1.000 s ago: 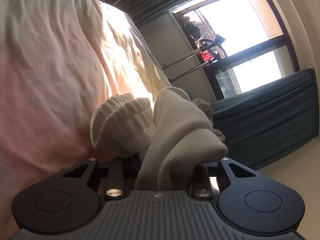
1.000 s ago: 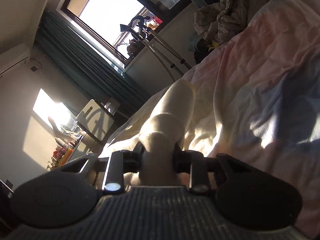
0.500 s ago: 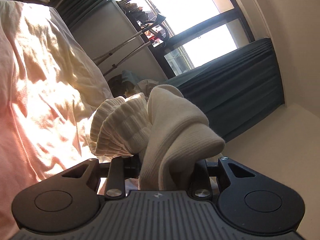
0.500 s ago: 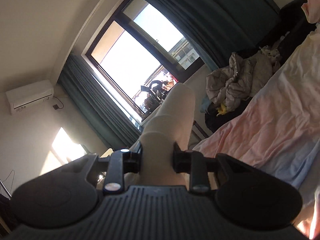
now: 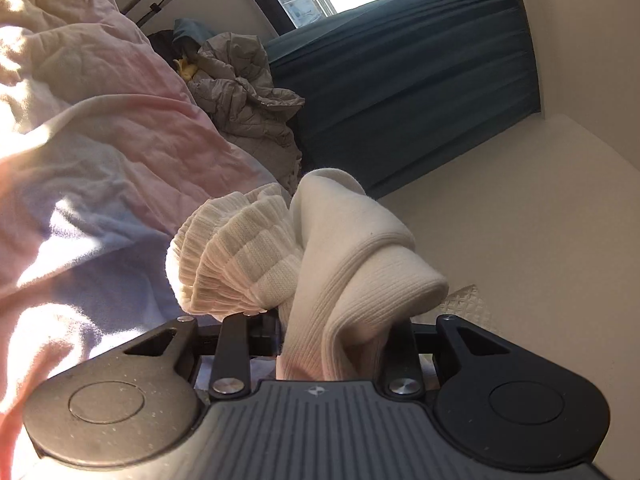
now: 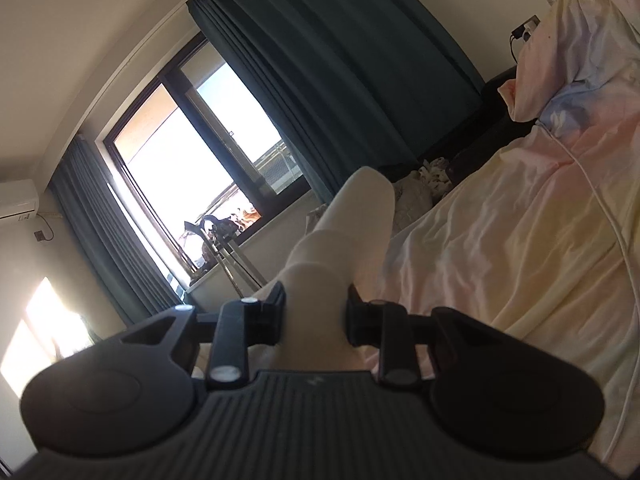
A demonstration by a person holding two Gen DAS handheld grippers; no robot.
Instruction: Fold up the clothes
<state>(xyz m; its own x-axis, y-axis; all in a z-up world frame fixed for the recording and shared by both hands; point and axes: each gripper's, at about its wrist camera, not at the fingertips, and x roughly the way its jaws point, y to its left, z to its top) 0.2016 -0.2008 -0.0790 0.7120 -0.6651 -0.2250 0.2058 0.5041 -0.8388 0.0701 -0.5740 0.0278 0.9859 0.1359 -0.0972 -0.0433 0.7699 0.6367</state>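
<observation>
Gripping cream socks point(image 5: 320, 264): left gripper point(image 5: 332, 340), right gripper point(image 6: 316, 316).

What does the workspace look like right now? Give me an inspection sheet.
Surface: bed under a rumpled pink and pale blue sheet, partly sunlit.
Job's things: white socks, ribbed cuffs bunched; pale sock end.
Clutter: grey crumpled clothes pile beside the bed.
Grippers: left gripper shut on the socks; right gripper shut on the sock end.
Cables: white cord across the sheet; wall plug.
Surroundings: window, teal curtains, air conditioner.
</observation>
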